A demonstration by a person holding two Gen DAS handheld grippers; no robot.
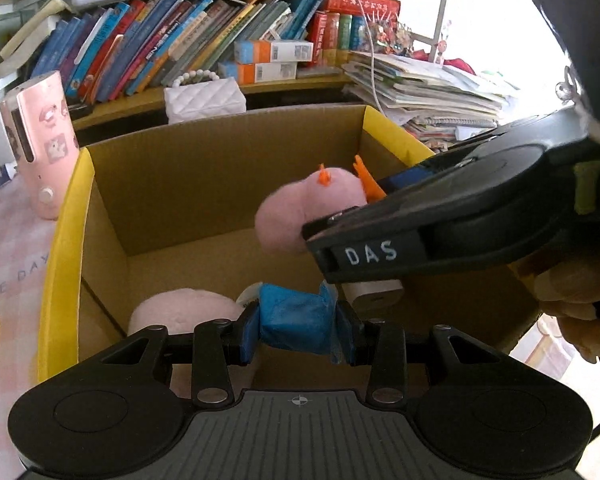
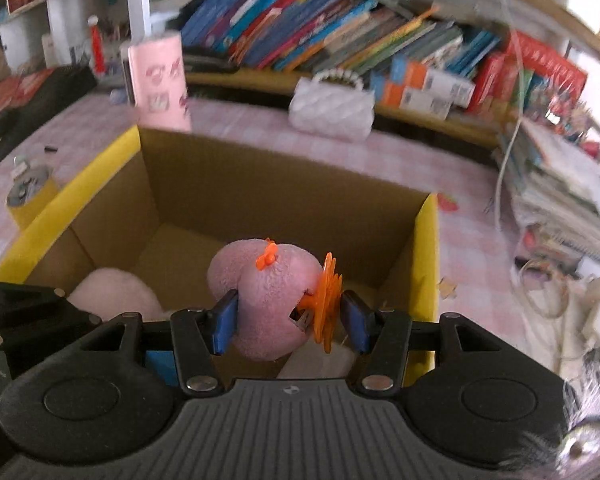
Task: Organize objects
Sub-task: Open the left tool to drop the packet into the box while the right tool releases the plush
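While the left gripper (image 1: 298,330) has its fingers clamped on a blue wad (image 1: 294,322) over the cardboard box (image 1: 188,184), the right gripper (image 1: 400,216) crosses ahead-right of them, blocking part of the view; pink plush (image 1: 180,310) lies left of the fingers.

Right wrist: right gripper (image 2: 290,320) fingers clamped on pink toy (image 2: 264,296) with orange clip (image 2: 326,300), above the box (image 2: 260,196). White purse (image 2: 332,110) sits beyond on the table (image 2: 472,248).

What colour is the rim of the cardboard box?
Yellow rim, brown cardboard inside; clearest in the right wrist view.
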